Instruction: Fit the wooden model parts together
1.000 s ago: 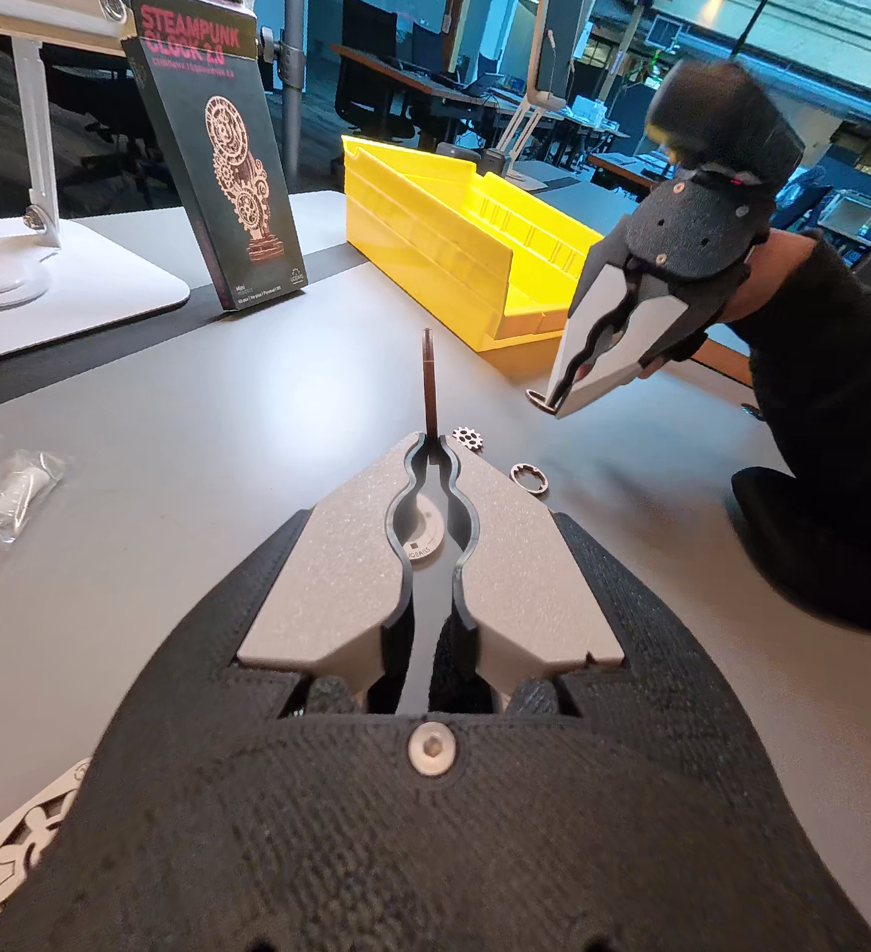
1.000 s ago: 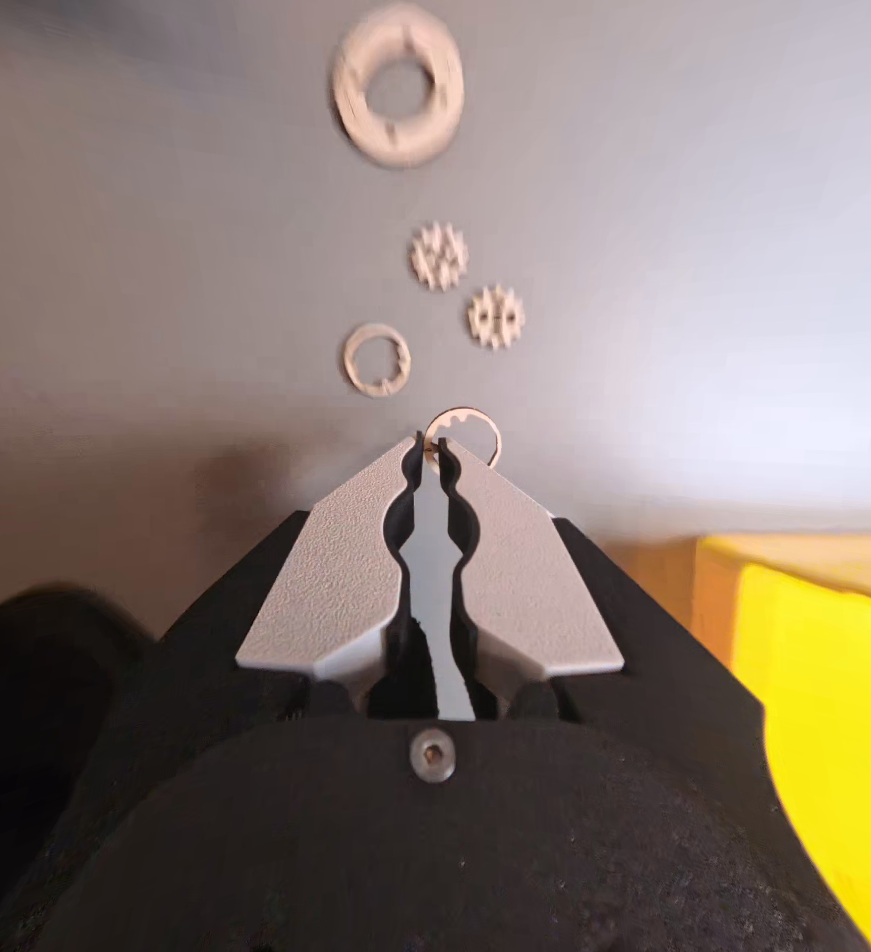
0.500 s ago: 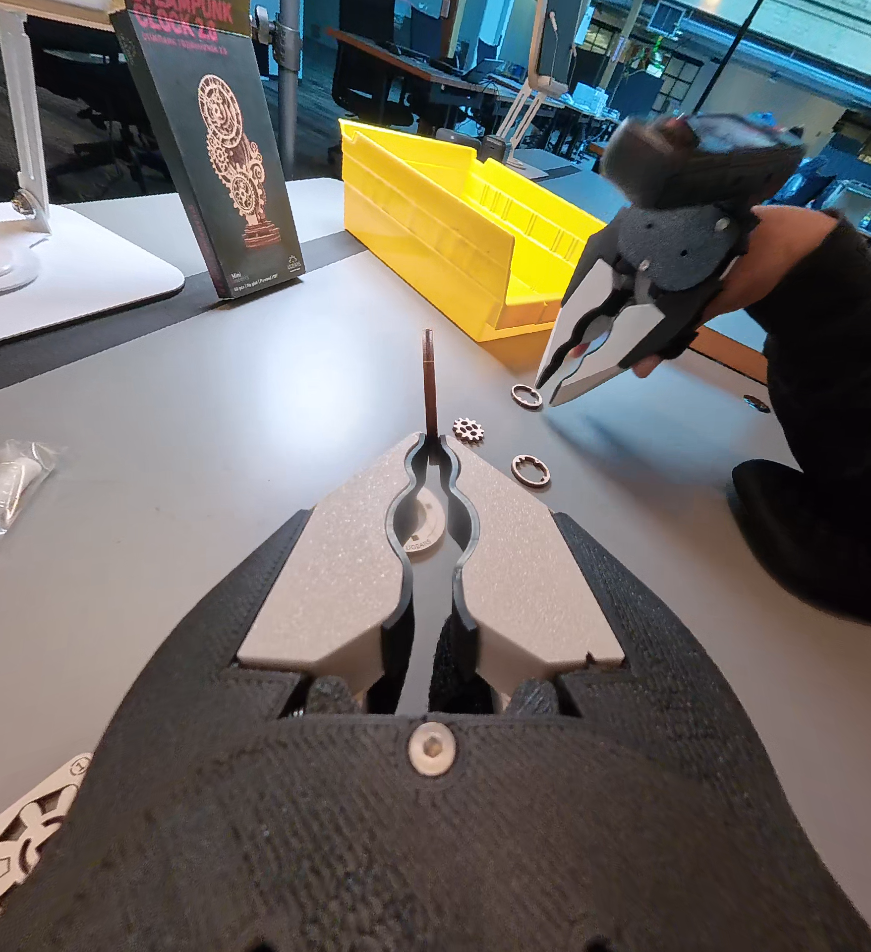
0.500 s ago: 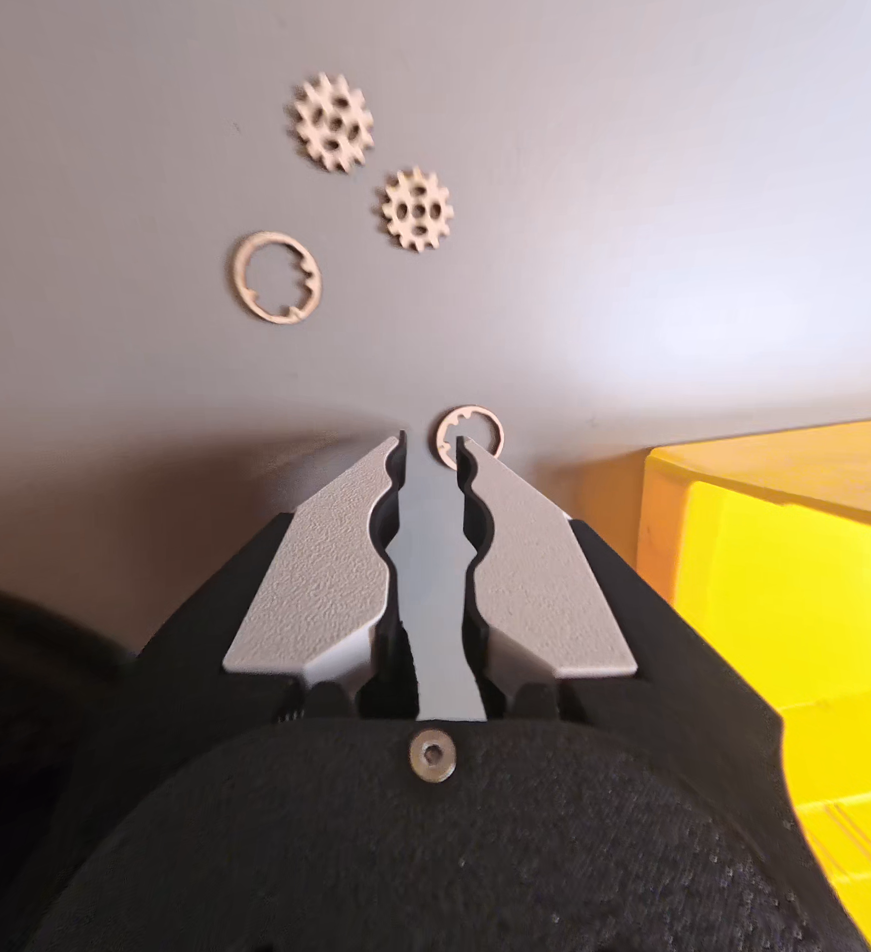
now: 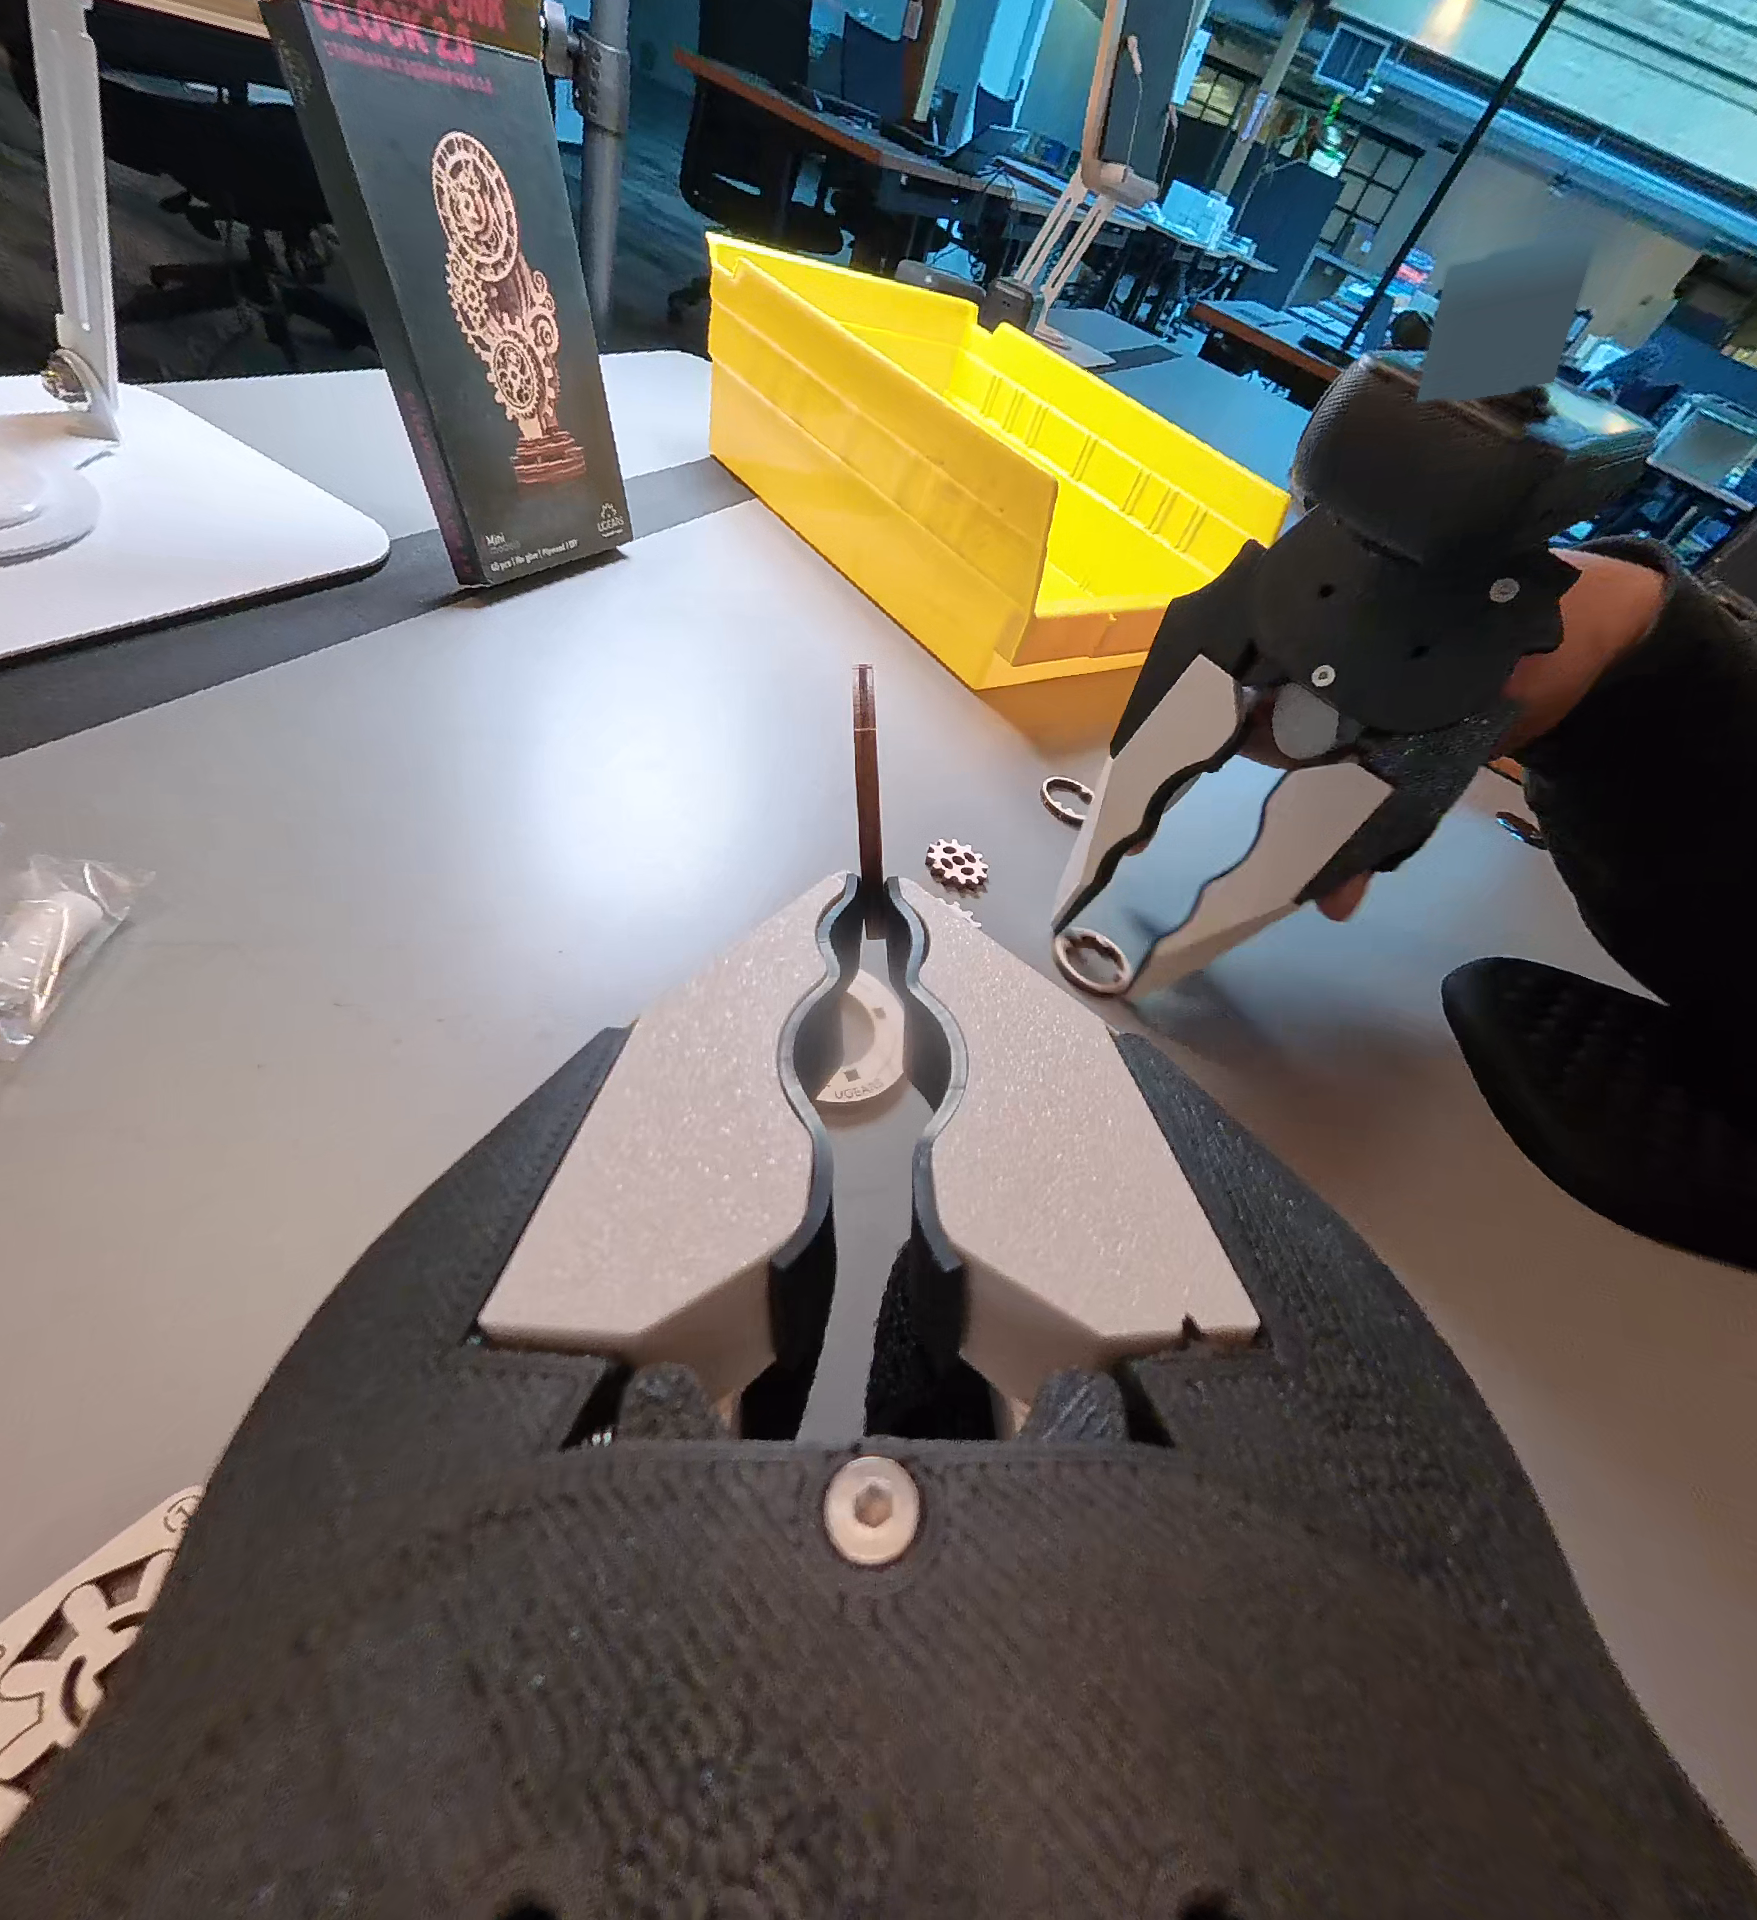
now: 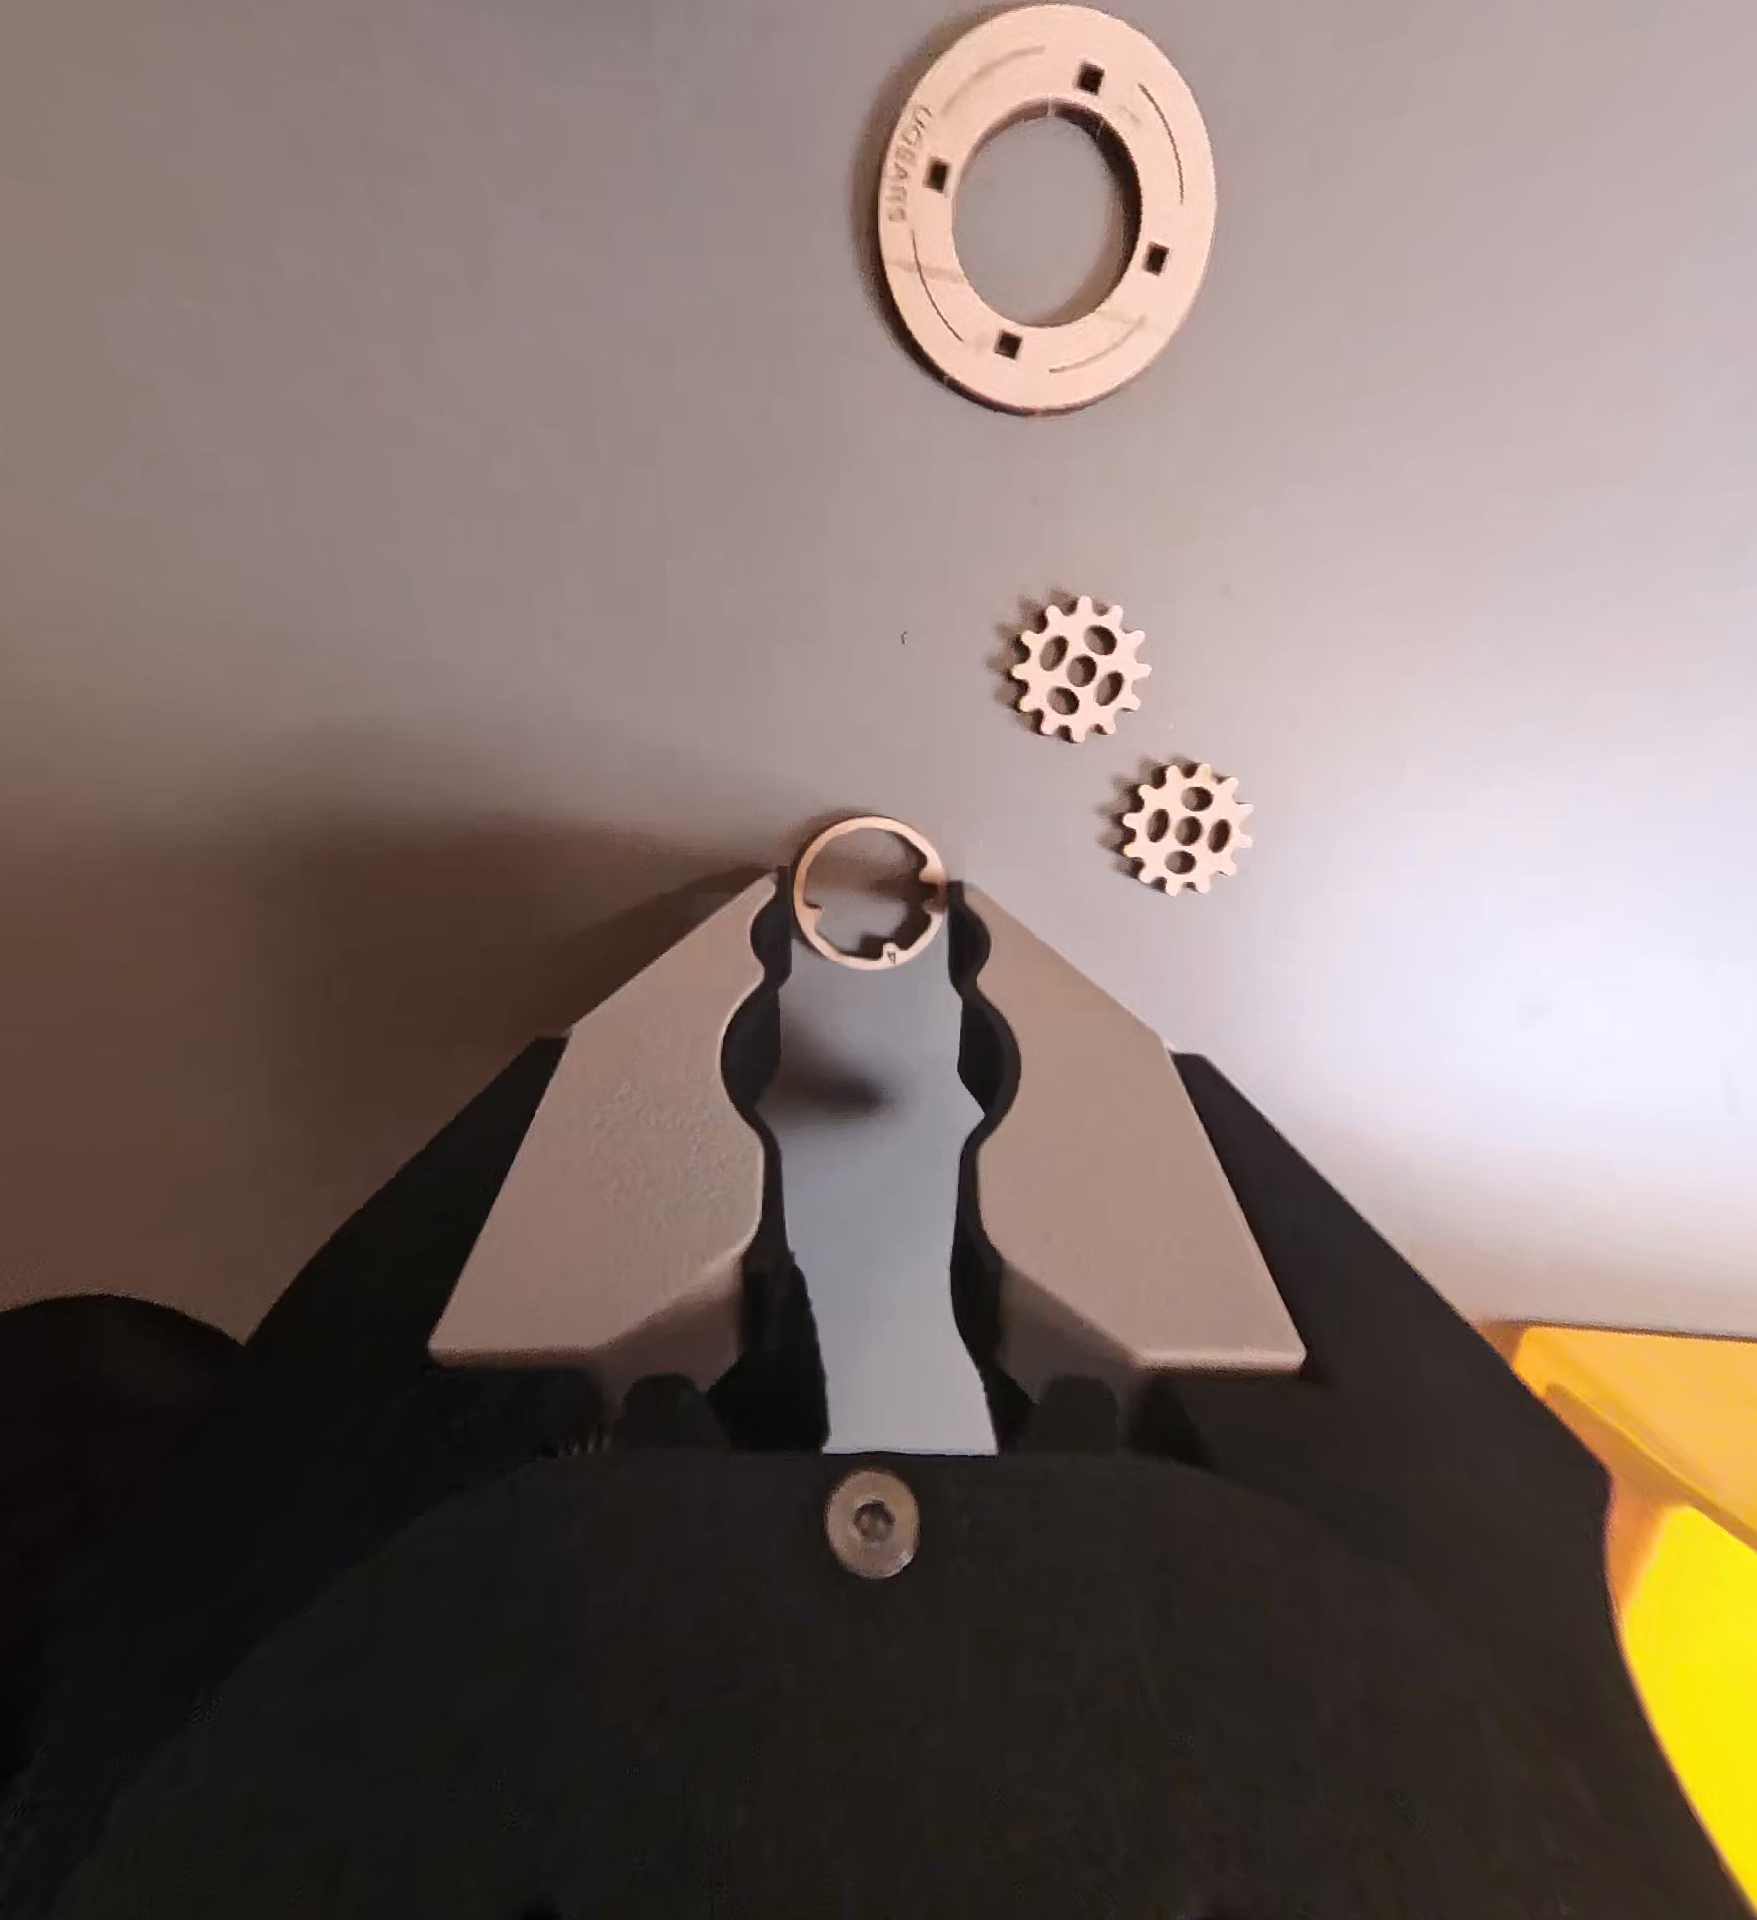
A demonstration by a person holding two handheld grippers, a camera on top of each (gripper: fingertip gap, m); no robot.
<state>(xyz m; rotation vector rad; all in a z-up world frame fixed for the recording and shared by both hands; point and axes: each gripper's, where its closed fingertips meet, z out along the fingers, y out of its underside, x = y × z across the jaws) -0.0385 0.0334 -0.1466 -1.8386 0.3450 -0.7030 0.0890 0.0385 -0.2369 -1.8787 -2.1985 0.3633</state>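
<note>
- Small notched wooden ring point(image 6: 869, 896) lies flat on the grey table point(image 6: 334, 520), between the tips of the right gripper point(image 6: 866, 914); jaws narrowly apart, flanking it. Can't tell if they pinch.
- Left gripper point(image 5: 866, 909) is clamped on a thin dark wooden stick point(image 5: 865, 769), which stands upright.
- Two small wooden gears point(image 6: 1080, 670) lie just beyond the ring, and a flat wooden washer point(image 6: 1043, 203) with engraved lettering farther out.
- Second notched ring point(image 5: 1064, 800) near the yellow plastic bin point(image 5: 957, 499).
- Dark printed kit box point(image 5: 458, 291) stands upright; numbered plywood sheet point(image 5: 43, 1683) at the lower left.
</note>
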